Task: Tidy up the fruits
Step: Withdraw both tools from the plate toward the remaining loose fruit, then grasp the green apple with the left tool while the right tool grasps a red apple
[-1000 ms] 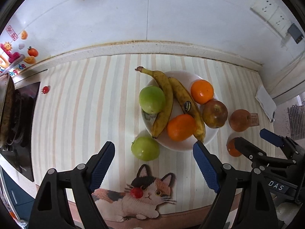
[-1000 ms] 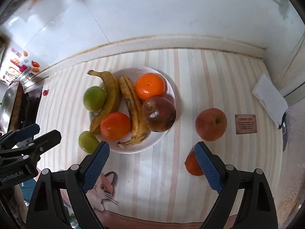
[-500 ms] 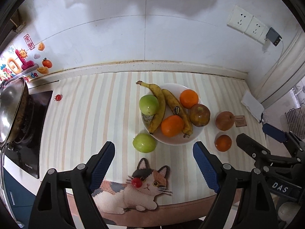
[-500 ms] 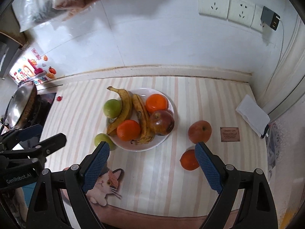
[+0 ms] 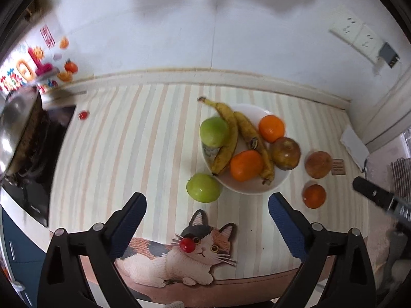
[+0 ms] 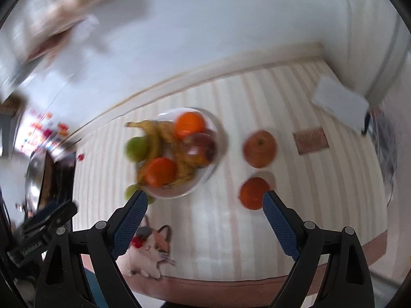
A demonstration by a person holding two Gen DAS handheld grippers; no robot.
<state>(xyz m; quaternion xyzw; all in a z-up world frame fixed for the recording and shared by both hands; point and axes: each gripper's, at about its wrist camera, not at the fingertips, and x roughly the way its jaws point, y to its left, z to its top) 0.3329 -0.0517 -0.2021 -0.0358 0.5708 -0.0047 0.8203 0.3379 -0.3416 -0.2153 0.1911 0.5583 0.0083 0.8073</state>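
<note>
Both grippers hung above the striped mat [image 5: 123, 154] w/ jaws spread wide, nothing between them: left gripper [image 5: 206, 211] over the cat print [image 5: 195, 254] at the mat's near edge, right gripper [image 6: 205, 206] further right, its view badly blurred. White plate [image 5: 280, 179] sat mid-mat, holding two bananas [image 5: 228, 138], a green apple [image 5: 214, 131], two oranges [image 5: 271, 128] (one at the back, one at the front) and a reddish-brown apple [image 5: 286, 153] on the right rim. Off the plate: second green apple [image 5: 203, 187] touching or just beside its front-left edge, couldn't tell which; a red apple [image 6: 260, 148] on the mat to the plate's right, and a loose orange [image 6: 253, 196] nearer the camera, just beside the right gripper's right fingertip [image 6: 272, 206] in that view. Small brown card [image 6: 310, 140] lay right of the red apple, folded white cloth [image 6: 339, 104] beyond it by the wall. Stove w/ pan [image 5: 15, 131] at far left.
</note>
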